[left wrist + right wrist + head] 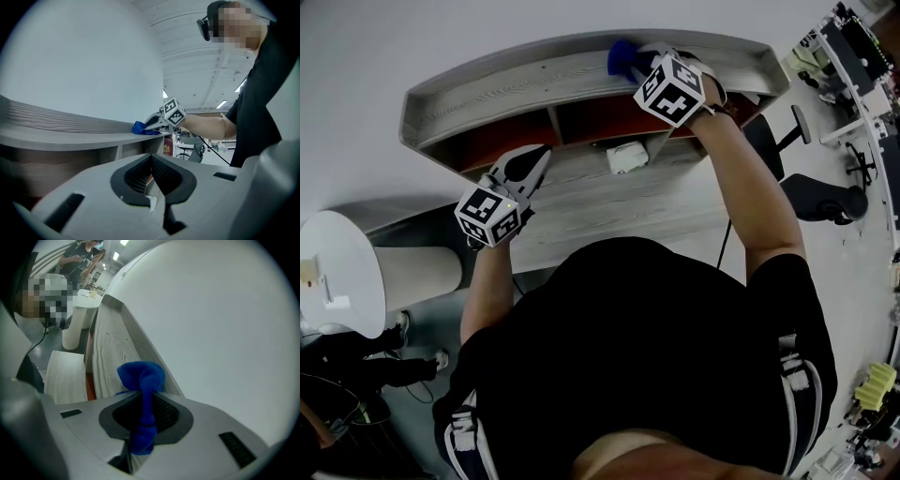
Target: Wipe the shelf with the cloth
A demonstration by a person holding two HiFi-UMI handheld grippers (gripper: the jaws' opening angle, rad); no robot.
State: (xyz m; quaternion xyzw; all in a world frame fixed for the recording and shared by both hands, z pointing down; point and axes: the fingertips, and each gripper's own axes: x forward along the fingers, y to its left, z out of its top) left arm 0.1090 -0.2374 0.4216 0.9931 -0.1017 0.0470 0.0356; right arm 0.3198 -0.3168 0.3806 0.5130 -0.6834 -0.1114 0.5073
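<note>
While the right gripper [144,412] pinches the bunched blue cloth [140,376] tight between its jaws, the cloth rests on the top board of the grey wooden shelf [516,84], near its raised back edge; the left gripper [151,176] hangs lower, in front of the shelf, jaws closed together on nothing

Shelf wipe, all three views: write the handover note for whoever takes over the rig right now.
Right gripper: shut on the blue cloth, which rests on the shelf top near its right end.
Left gripper: shut, empty, held low in front of the shelf's left half.
Done: cannot tell how much is wiped; no marks show.
Left: probably sweep the cloth leftward along the rest of the top.
</note>
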